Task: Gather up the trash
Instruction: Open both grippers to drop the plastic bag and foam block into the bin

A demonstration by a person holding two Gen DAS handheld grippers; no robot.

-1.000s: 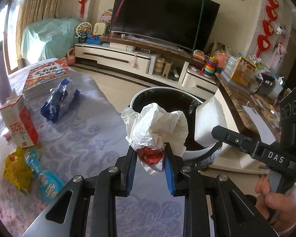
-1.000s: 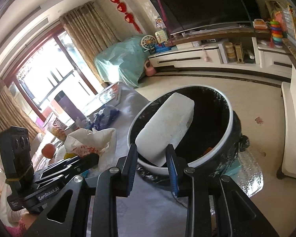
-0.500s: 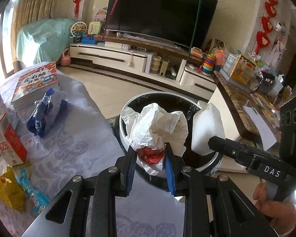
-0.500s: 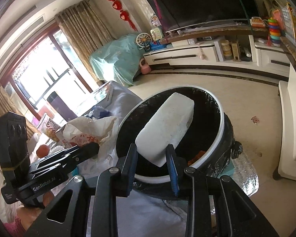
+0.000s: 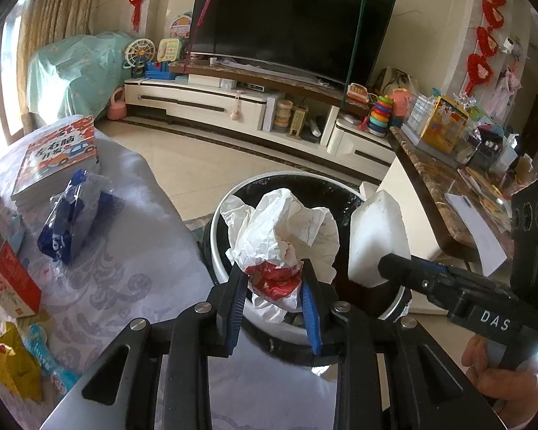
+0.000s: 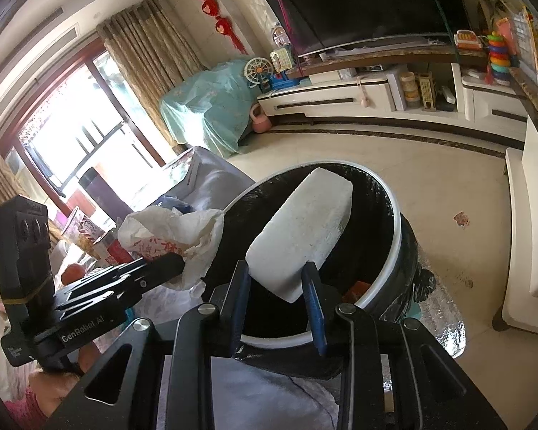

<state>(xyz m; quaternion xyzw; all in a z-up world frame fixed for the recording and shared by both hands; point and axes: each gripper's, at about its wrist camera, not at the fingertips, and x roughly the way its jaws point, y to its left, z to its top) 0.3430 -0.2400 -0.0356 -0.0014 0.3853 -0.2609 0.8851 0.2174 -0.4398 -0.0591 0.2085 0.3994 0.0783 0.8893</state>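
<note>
The left gripper (image 5: 274, 279) clamps a crumpled white wrapper (image 5: 283, 229) with red print between its blue pads. The wrapper now hangs over the near part of the bin's (image 5: 221, 251) white rim; a second ago it was short of the bin, above the cloth, with the bin farther off. The left jaws are a touch wider than before, yet the pads still press the wrapper.

The right gripper (image 6: 276, 279) clamps a white foam block (image 6: 301, 225) by its lower end. The block tilts up and away over the black-lined bin (image 6: 394, 251), much as it did a second ago. In the left view the block (image 5: 376, 240) sits just right of the wrapper, above the bin's right side. The hand (image 5: 498, 376) holding the right gripper shows at the lower right.

On the pale patterned cloth (image 5: 132, 258) to the left lie a blue packet (image 5: 71, 218), a stack of books (image 5: 61, 154), a red and white carton (image 5: 7, 279) and a yellow packet (image 5: 14, 365). All of these have slid left in the view since the earlier frame. A large dark TV (image 5: 287, 21) stands behind the bin, across the tiled floor.
</note>
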